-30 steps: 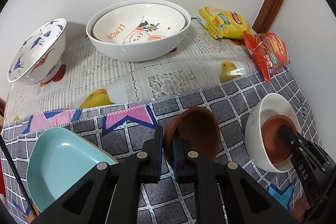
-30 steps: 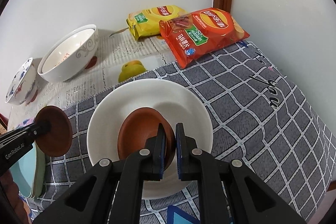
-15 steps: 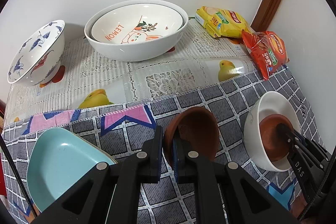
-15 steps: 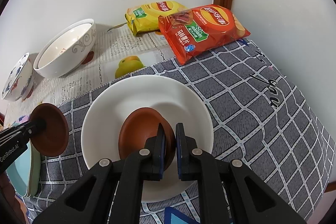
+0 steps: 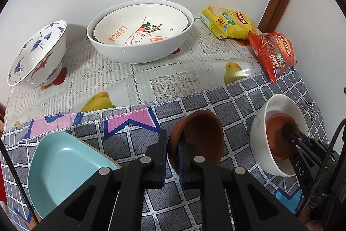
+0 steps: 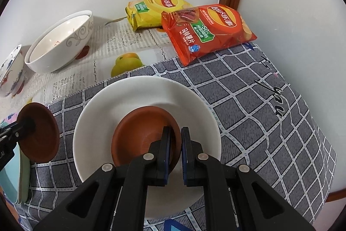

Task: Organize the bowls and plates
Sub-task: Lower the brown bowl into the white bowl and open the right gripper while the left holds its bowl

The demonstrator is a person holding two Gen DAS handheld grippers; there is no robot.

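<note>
My left gripper (image 5: 173,138) is shut on the rim of a small brown bowl (image 5: 201,133), which it holds tilted above the grey checked cloth. From the right wrist view, that left gripper (image 6: 28,122) and its brown bowl (image 6: 43,135) are at the left edge. My right gripper (image 6: 175,130) is shut on the rim of a second brown bowl (image 6: 138,133). This one lies tilted inside a white bowl (image 6: 140,92) on the cloth. The left wrist view shows the right gripper (image 5: 288,130) reaching into the white bowl (image 5: 261,144).
Two nested white bowls (image 5: 140,36), the inner one marked LEMON, stand at the back by the wall. A blue-and-white crane bowl (image 5: 36,53) is at the back left. A teal plate (image 5: 64,168) lies front left. Yellow (image 5: 229,23) and red (image 5: 274,53) crisp bags fill the back right corner.
The right wrist view has tilted slightly. Both grippers stay shut on their brown bowls in about the same places.
</note>
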